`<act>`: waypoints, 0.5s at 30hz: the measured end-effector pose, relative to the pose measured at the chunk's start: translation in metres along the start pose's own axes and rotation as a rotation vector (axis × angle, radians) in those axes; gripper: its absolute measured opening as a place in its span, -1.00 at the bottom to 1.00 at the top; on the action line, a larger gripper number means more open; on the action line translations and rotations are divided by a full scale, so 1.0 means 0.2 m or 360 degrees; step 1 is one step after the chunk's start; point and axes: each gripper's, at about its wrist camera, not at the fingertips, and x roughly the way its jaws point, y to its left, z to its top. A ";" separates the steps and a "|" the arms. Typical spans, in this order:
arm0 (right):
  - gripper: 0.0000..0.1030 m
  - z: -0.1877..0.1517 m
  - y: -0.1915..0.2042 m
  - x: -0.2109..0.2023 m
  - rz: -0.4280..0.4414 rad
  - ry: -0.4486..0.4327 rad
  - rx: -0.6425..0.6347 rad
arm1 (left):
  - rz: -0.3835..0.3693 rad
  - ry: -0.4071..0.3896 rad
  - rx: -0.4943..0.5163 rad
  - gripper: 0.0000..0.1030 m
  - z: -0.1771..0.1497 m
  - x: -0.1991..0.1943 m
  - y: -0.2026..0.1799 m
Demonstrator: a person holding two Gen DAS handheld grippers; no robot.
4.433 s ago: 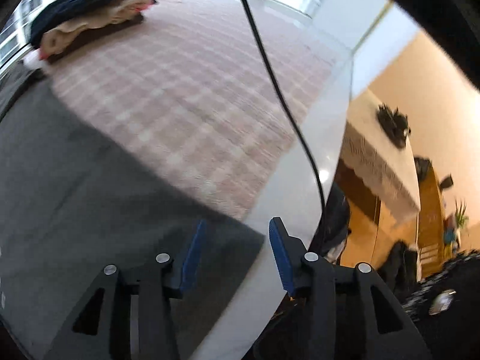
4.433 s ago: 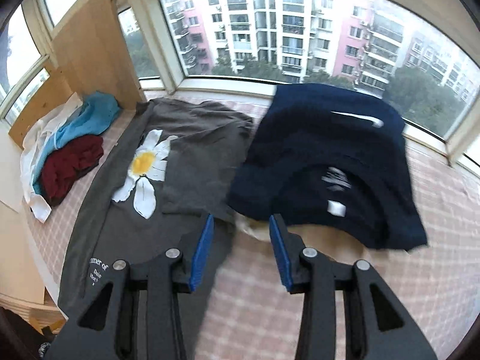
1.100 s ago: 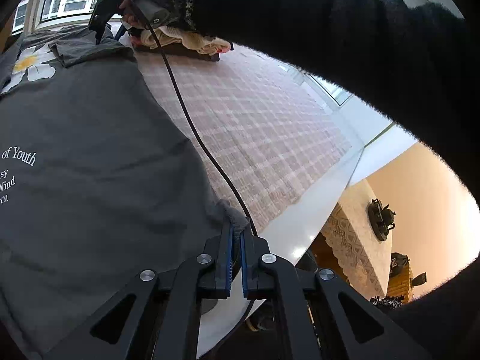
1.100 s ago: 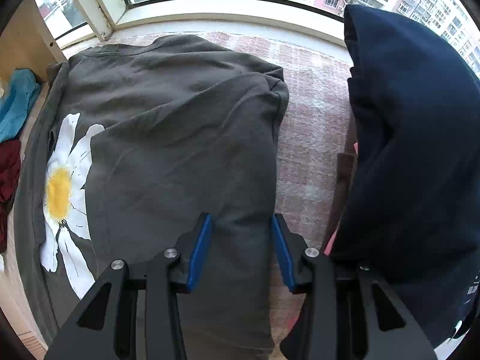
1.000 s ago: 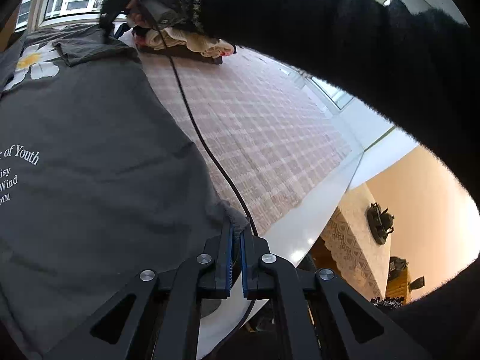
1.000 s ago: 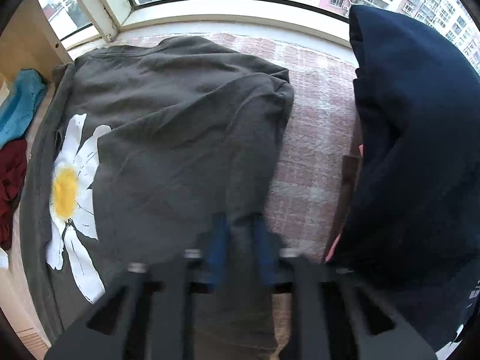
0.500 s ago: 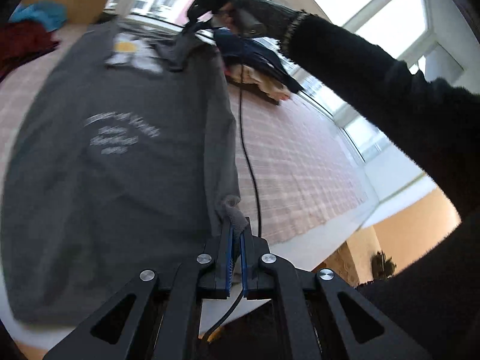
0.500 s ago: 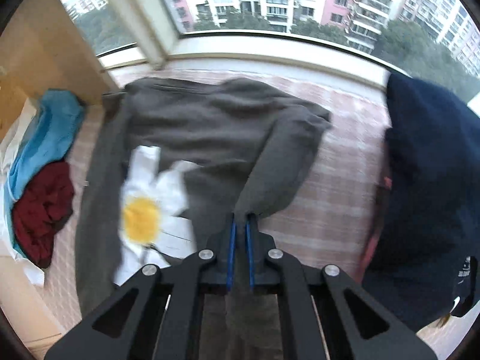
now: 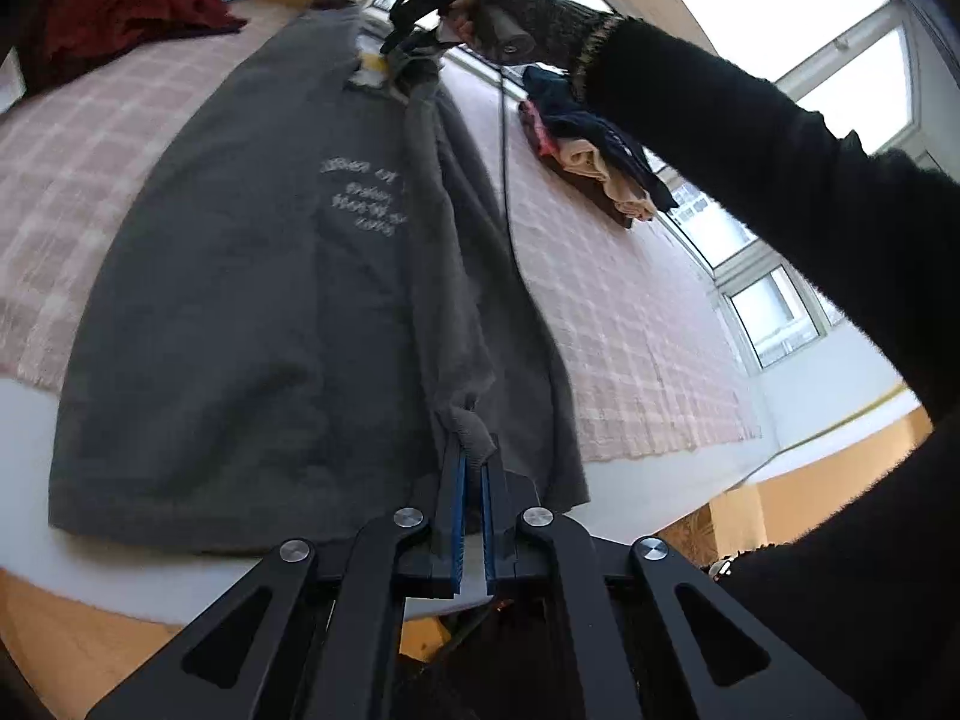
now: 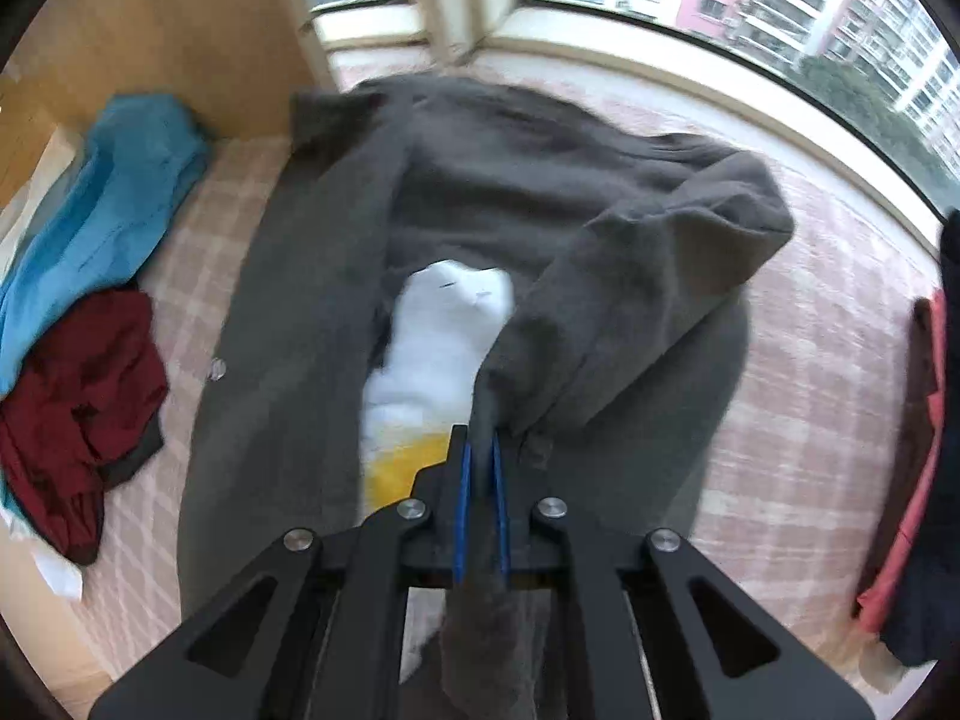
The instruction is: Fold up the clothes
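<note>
The left tool [image 9: 471, 468] is clamped on a bunched corner of the grey T-shirt [image 9: 252, 300] at its near hem, while the right tool [image 10: 480, 462], held by a person's gloved hand [image 9: 516, 36] at the far end of the garment, has a fold of the same shirt between its pads; its jaws have just been easing apart a little, yet the cloth sits pinched in the narrow gap. The shirt lies lengthwise on the pink checked cover [image 9: 630, 312] of the counter, and its right-hand edge is lifted and carried over the body, so the first lengthwise fold looks under way rather than finished: in the right wrist view the raised sleeve [image 10: 678, 252] drapes over part of the white-and-yellow daisy print [image 10: 444, 330], while the lettering [image 9: 366, 198] on the lower body is partly covered. Judging from this, the flap has yet to be laid flat, and the other side and the crosswise folds remain to be done. Around the work, a blue garment [image 10: 114, 192] and a dark red one [image 10: 78, 408] lie heaped against the wooden panel [image 10: 180, 30] on one side, and a pile of dark blue and cream clothes [image 9: 600, 150] sits on the other, close to the shirt's edge. A black cable [image 9: 507, 192] hangs from the right tool across the fold line and could snag the cloth.
</note>
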 end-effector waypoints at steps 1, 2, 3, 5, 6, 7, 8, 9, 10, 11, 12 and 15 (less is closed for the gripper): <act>-0.63 0.00 0.01 -0.01 0.0049 0.0000 -0.0004 | -0.0004 0.0003 -0.0010 -0.93 -0.01 0.00 0.01; -0.57 0.00 0.02 -0.03 0.0116 -0.0009 0.0004 | -0.0007 0.0007 -0.0019 -0.93 -0.01 -0.01 0.02; -0.46 0.00 0.02 -0.06 0.0200 -0.0026 0.0022 | -0.0011 0.0010 -0.0029 -0.93 -0.02 -0.01 0.03; -0.38 -0.02 0.01 -0.17 0.0221 -0.0091 0.0006 | -0.0016 0.0064 -0.0016 -0.88 -0.04 0.00 0.01; -0.38 -0.03 0.01 -0.23 0.0202 -0.0127 -0.0023 | -0.0019 0.0091 -0.0010 -0.85 -0.05 0.00 0.01; -0.38 -0.06 0.01 -0.29 0.0185 -0.0155 -0.0056 | -0.0014 0.0112 0.0008 -0.82 -0.06 0.00 0.00; -0.38 -0.11 0.00 -0.35 0.0191 -0.0170 -0.0080 | -0.0008 0.0133 0.0026 -0.82 -0.07 -0.01 0.00; -0.38 -0.17 -0.02 -0.41 0.0212 -0.0176 -0.0100 | 0.0000 0.0142 0.0040 -0.82 -0.08 -0.02 -0.01; -0.38 -0.25 -0.04 -0.46 0.0224 -0.0181 -0.0124 | 0.0002 0.0138 0.0045 -0.82 -0.08 -0.04 -0.01; -0.38 -0.37 -0.06 -0.50 0.0226 -0.0186 -0.0151 | 0.0002 0.0123 0.0031 -0.82 -0.07 -0.07 0.00; -0.38 -0.48 -0.07 -0.54 0.0228 -0.0190 -0.0177 | -0.0002 0.0118 0.0018 -0.78 -0.06 -0.08 0.01; -0.38 -0.89 -0.14 -0.63 0.0189 -0.0201 -0.0227 | -0.0014 0.0098 -0.0022 -0.38 -0.02 -0.13 0.05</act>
